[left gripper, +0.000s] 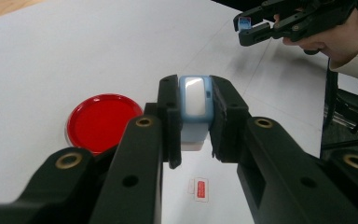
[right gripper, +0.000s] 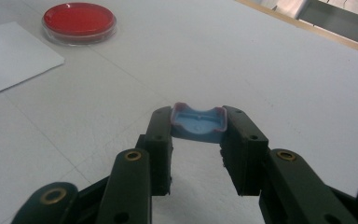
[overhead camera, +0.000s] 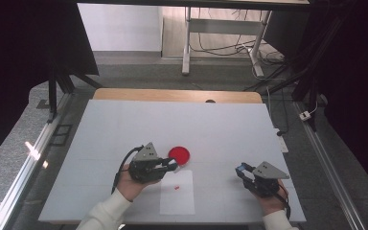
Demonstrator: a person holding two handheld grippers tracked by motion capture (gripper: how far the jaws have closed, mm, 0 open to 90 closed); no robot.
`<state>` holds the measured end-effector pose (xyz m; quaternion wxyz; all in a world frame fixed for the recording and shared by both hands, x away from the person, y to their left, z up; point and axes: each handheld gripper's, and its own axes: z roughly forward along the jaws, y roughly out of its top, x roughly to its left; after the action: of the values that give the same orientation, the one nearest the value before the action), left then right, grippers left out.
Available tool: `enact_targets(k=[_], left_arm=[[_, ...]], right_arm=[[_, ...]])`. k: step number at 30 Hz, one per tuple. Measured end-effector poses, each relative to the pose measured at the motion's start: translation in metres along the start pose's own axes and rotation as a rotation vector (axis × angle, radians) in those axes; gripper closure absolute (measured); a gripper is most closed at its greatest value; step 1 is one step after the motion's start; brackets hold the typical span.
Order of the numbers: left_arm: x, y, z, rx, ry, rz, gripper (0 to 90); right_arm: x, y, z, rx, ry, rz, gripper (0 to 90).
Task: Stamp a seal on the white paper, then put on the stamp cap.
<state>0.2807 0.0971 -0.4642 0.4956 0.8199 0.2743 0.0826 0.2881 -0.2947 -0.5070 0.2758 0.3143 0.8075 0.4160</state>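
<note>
Stamp [left gripper: 195, 112] in left hand-held gripper [left gripper: 193, 116], label [left gripper: 200, 190] below.

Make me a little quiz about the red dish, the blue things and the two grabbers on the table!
1. True or false: the left gripper is shut on a blue and white case.
2. What does the right gripper hold? A) blue cap B) spoon C) red ball
3. What colour is the round dish beside the sheet of paper?

Key: 1 true. 2 A, the blue cap. 3 red.
</note>
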Motion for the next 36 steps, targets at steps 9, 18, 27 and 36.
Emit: enact_targets(k=[9,18,27,36], left_arm=[[-0.001,0.001,0.000,-0.001,-0.001,-0.002,75.1],[0.000,0.001,0.000,-0.003,-0.001,-0.009,75.1],[-0.001,0.001,0.001,0.000,0.001,-0.009,75.1],[0.000,0.000,0.002,0.005,-0.002,-0.010,75.0]], right_arm=[[0.001,0.001,0.000,-0.002,0.003,-0.003,64.0],[0.004,0.003,0.000,-0.028,0.015,0.002,64.0],[0.008,0.005,0.003,-0.015,0.024,-0.006,64.0],[0.017,0.008,0.010,-0.009,0.058,-0.021,64.0]])
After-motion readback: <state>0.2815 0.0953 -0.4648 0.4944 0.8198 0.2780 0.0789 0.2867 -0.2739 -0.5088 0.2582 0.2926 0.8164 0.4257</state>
